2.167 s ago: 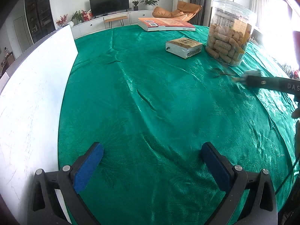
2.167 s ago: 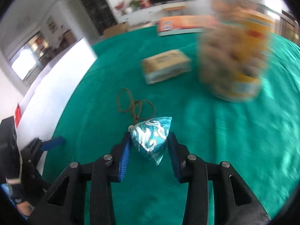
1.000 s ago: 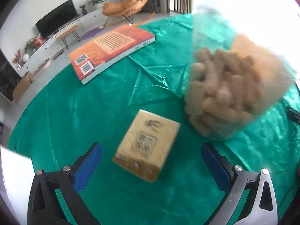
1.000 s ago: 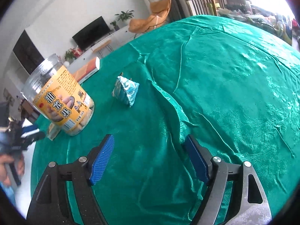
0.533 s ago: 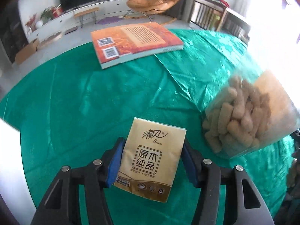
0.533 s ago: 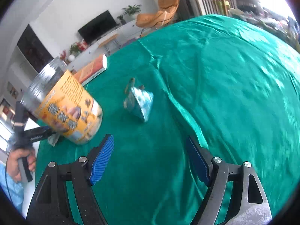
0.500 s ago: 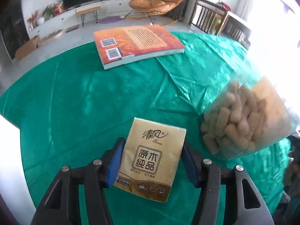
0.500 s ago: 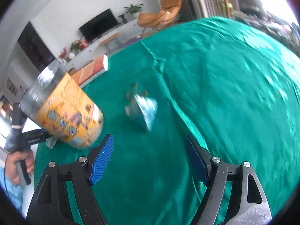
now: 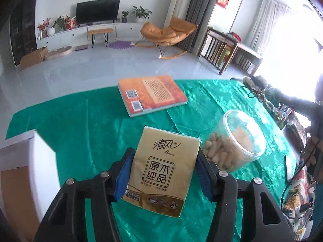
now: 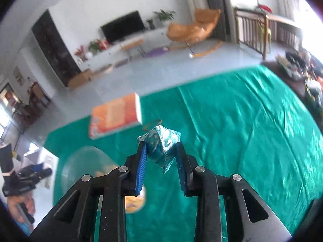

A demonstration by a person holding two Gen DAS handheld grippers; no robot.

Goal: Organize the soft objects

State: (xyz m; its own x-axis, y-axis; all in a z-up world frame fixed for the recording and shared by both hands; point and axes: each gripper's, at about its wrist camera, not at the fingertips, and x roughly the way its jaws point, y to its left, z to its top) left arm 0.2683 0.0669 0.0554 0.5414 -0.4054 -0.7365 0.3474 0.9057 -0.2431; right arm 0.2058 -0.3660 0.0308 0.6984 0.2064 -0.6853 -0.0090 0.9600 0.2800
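Observation:
A gold tissue pack (image 9: 163, 171) with dark lettering hangs above the green tablecloth (image 9: 80, 121), tilted slightly. My left gripper (image 9: 164, 157) is shut on it, blue pads pressed to its two long sides. In the right wrist view a teal pouch with a white wave pattern (image 10: 163, 141) sits between the blue pads of my right gripper (image 10: 160, 147). Those jaws are closing and squeeze the pouch, which is up off the cloth. Its brown cord loops behind it.
A clear jar of peanut-shaped snacks (image 9: 236, 141) stands right of the pack. An orange book (image 9: 151, 94) lies farther back. A white surface (image 9: 40, 171) borders the cloth on the left. A person's hand (image 9: 313, 147) shows at the right edge.
The left gripper closed on the tissue pack and raised it off the table. The right gripper moved in over the pouch, closed on it and lifted it.

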